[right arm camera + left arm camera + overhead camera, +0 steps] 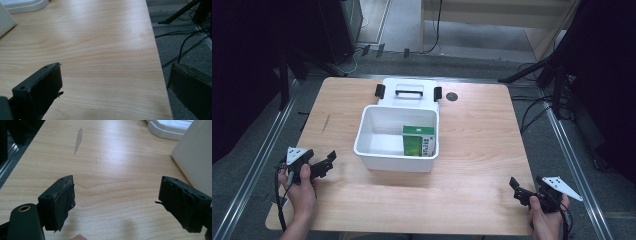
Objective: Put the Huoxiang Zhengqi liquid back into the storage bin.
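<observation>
Already the green carton [418,140] stands inside the white bin [396,160], its lid [409,92] off behind, while both tools [326,161] [518,190] rest gaping and empty.

The green box [418,140] in the white bin [367,120] carries print too small to read.

Grey smear [78,140] marks the wooden table [482,145]
</observation>
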